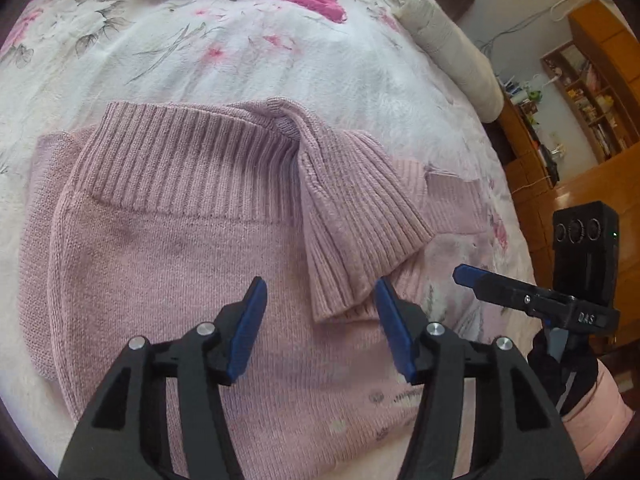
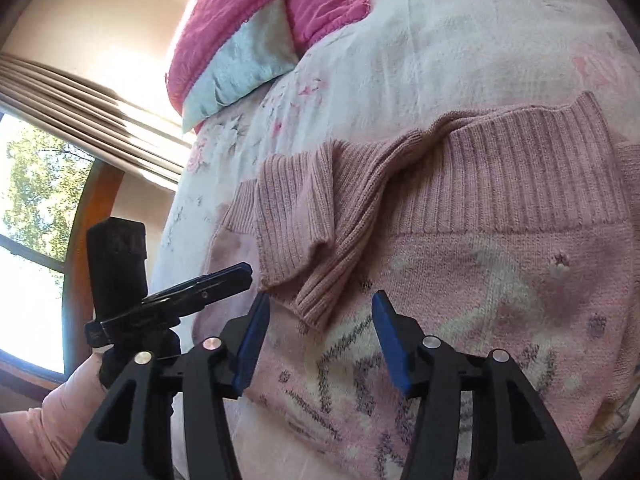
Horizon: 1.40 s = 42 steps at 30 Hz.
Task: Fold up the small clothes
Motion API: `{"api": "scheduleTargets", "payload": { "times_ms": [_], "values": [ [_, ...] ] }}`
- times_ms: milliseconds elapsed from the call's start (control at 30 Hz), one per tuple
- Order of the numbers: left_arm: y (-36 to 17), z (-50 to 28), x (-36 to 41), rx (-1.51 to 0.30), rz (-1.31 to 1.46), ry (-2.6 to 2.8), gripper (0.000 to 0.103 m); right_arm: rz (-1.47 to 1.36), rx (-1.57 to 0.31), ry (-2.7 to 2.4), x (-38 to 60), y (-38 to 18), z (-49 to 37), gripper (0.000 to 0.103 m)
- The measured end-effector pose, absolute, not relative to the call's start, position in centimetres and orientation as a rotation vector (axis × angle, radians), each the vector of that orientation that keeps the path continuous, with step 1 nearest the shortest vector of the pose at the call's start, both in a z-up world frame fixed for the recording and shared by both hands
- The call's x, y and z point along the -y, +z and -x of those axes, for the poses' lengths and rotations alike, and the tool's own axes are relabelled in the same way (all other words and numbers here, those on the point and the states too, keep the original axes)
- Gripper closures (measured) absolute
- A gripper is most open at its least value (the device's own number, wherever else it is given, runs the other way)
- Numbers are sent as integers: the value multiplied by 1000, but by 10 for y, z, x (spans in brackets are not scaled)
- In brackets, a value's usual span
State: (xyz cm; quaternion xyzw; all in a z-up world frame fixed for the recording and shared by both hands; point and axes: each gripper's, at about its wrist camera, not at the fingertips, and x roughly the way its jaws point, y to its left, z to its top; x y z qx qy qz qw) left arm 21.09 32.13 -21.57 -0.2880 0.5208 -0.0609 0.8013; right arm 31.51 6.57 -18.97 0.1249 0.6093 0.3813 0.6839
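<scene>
On a bed spread with a floral blanket (image 1: 328,76), a pink knitted sweater (image 1: 168,264) lay flat, its ribbed hem toward the pillows and a ribbed cuff (image 1: 344,240) of one sleeve folded across the body. Both hand-held grippers hovered over the garment with their blue-padded jaws spread wide and nothing between them. The left gripper (image 1: 320,324) pointed along the sweater toward the ribbed hem, the loose cuff end lying just ahead of it and slightly toward its right finger. The right gripper (image 2: 318,332) faced the same cuff (image 2: 316,240) from the other side, its end lying between and just beyond the jaws, over the patterned knit (image 2: 440,340) of the sweater. The cuff's long axis ran diagonally, from the hem down toward the grippers. Each tool appeared at the edge of the other's view, the pair close together. Judged from these frames, the two grippers were about equally near the cuff end, so either could reach it first; the next fold appeared to turn on that cuff.
</scene>
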Motion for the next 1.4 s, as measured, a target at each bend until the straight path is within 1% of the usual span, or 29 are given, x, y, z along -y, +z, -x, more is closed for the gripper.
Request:
{"api": "scheduleTargets", "payload": {
  "times_ms": [33, 67, 100, 133, 167, 233, 300, 367, 433, 533, 600, 700, 767, 800, 833, 867, 900, 933, 967, 1033, 1133, 1267, 1400],
  "values": [
    [-221, -217, -319, -1127, 633, -116, 54, -300, -1394, 846, -74, -197, -318, 51],
    [-226, -221, -316, -1142, 653, -118, 60, -316, -1416, 845, -81, -204, -319, 66],
    [-230, -225, -313, -1154, 668, -128, 79, -311, -1438, 833, -87, -210, -320, 77],
    [-232, -226, -309, -1166, 676, -133, 91, -301, -1448, 815, -90, -214, -319, 91],
    [-229, -224, -307, -1160, 681, -133, 92, -310, -1447, 808, -90, -213, -318, 94],
    [-218, -218, -305, -1127, 689, -151, 92, -348, -1409, 829, -83, -200, -314, 95],
    [-204, -206, -306, -1088, 688, -167, 93, -361, -1365, 836, -71, -184, -307, 95],
    [-199, -194, -308, -1069, 698, -176, 93, -390, -1363, 844, -62, -178, -303, 95],
    [-208, -187, -308, -1093, 696, -169, 93, -365, -1387, 828, -58, -184, -300, 95],
    [-236, -185, -308, -1177, 687, -125, 92, -305, -1459, 763, -61, -213, -295, 95],
    [-248, -183, -311, -1165, 724, -122, 91, -263, -1463, 731, -62, -229, -292, 95],
    [-250, -180, -312, -1156, 761, -97, 90, -298, -1457, 725, -58, -236, -292, 97],
    [-244, -178, -308, -1160, 719, -80, 89, -312, -1463, 735, -56, -234, -292, 95],
    [-238, -178, -305, -1170, 693, -63, 86, -317, -1467, 743, -50, -230, -291, 93],
    [-230, -176, -303, -1175, 664, -40, 86, -316, -1460, 741, -45, -222, -290, 88],
    [-219, -173, -301, -1166, 632, -18, 86, -310, -1435, 739, -38, -210, -289, 80],
    [-206, -169, -299, -1143, 598, 1, 86, -311, -1398, 732, -29, -196, -288, 74],
    [-194, -164, -296, -1114, 564, 7, 85, -324, -1365, 720, -16, -183, -285, 62],
    [-182, -160, -291, -1083, 532, 2, 85, -337, -1338, 700, -1, -171, -282, 55],
    [-166, -157, -280, -1048, 460, -16, 85, -354, -1296, 632, 34, -155, -276, 54],
    [-159, -172, -260, -1058, 397, -55, 82, -381, -1305, 509, 83, -154, -272, 43],
    [-171, -197, -245, -1078, 399, -63, 82, -449, -1397, 462, 121, -188, -274, 43],
    [-191, -217, -228, -1125, 378, -73, 82, -518, -1432, 471, 125, -221, -280, 43]
  ]
}}
